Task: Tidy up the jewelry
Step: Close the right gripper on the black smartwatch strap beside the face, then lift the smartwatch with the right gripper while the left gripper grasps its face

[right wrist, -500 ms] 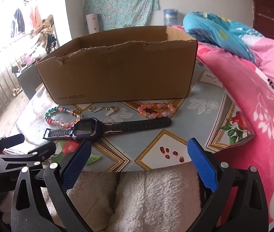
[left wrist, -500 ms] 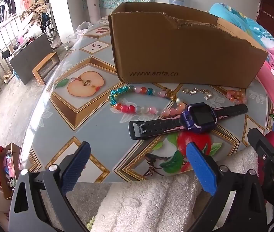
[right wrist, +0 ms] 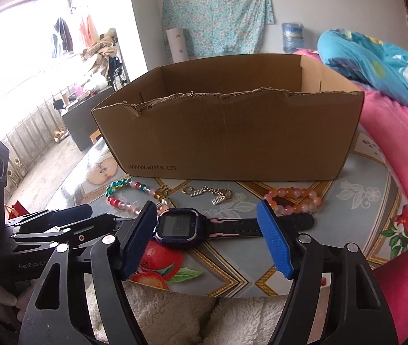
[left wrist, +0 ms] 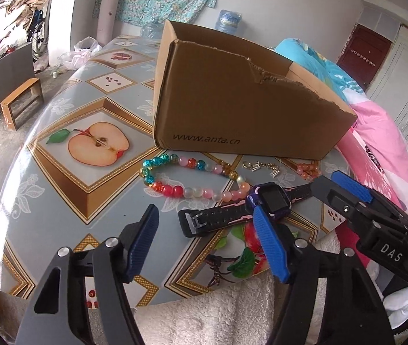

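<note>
A watch (right wrist: 179,225) lies flat on the table (left wrist: 60,184), low in the centre of the right wrist view, its strap running toward the right. Behind it, in a row before the box (right wrist: 232,141), a bead bracelet (left wrist: 186,179), a small chain (right wrist: 206,193) and a pink bracelet (right wrist: 293,199) are laid out.

The right gripper (right wrist: 206,237) is held spread, nothing pinched, its pads framing the watch face and part of the strap from above. The left gripper (left wrist: 204,241) is likewise spread and empty, lower centre of its view, with the near strap end between its fingers.

The watch looks to be the piece aimed at. A sound pick would be made by lowering one gripper until its pads straddle the strap just beside the face, then closing across the strap's width. The beads touching the watch should be left undisturbed. The lift must clear the box's torn front rim before release inside.
</note>
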The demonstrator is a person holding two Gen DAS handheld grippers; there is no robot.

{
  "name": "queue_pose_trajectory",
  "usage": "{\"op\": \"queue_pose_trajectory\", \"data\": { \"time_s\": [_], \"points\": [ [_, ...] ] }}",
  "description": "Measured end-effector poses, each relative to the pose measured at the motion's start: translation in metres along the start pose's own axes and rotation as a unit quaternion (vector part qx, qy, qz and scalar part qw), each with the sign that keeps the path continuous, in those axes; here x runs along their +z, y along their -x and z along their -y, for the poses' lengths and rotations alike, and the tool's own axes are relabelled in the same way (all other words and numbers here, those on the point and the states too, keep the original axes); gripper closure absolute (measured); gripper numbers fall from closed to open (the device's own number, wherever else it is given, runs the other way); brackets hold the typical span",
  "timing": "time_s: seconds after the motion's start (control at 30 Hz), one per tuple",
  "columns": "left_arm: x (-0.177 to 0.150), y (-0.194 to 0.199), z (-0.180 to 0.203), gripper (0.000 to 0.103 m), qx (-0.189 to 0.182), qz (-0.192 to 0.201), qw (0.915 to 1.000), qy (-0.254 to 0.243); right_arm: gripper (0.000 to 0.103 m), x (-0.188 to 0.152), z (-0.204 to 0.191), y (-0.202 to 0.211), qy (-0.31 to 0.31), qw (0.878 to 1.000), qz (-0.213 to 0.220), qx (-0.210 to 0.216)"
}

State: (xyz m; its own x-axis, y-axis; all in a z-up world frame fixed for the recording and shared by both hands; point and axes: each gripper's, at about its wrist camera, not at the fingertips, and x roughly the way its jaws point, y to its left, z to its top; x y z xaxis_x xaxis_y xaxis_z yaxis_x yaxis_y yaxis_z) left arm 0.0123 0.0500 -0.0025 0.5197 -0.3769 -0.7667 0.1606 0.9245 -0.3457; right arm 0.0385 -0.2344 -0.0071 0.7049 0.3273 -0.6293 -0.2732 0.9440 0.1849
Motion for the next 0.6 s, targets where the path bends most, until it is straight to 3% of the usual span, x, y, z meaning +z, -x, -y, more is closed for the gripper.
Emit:
{"op": "queue_pose_trajectory", "data": {
  "time_s": [0.17, 0.27, 0.33, 0.43, 0.53, 0.6],
  "points": [
    [0.003, -0.013, -0.007, 0.048, -0.029, -0.026, 0.9989, 0.027, 0.056, -0.004, -0.004, -0.026, -0.007, 0.999, -0.032, 0.027],
    [0.005, -0.014, -0.013, 0.049, -0.085, -0.041, 0.9939, 0.057, 0.061, -0.01, -0.003, -0.04, -0.018, 0.998, -0.058, 0.029],
    [0.004, -0.013, -0.021, 0.049, -0.14, -0.047, 0.9848, 0.092, 0.061, -0.012, -0.002, -0.04, -0.021, 0.998, -0.053, 0.03],
    [0.005, -0.006, -0.024, 0.049, -0.176, -0.033, 0.9782, 0.105, 0.061, -0.013, -0.004, -0.041, -0.019, 0.998, -0.051, 0.032],
    [0.008, -0.004, -0.013, 0.059, -0.137, -0.032, 0.987, 0.078, 0.061, -0.015, -0.006, -0.042, -0.016, 0.998, -0.049, 0.035],
    [0.009, -0.008, -0.006, 0.075, -0.098, -0.041, 0.9927, 0.058, 0.061, -0.019, -0.003, -0.037, -0.01, 0.998, -0.049, 0.035]
  ]
}}
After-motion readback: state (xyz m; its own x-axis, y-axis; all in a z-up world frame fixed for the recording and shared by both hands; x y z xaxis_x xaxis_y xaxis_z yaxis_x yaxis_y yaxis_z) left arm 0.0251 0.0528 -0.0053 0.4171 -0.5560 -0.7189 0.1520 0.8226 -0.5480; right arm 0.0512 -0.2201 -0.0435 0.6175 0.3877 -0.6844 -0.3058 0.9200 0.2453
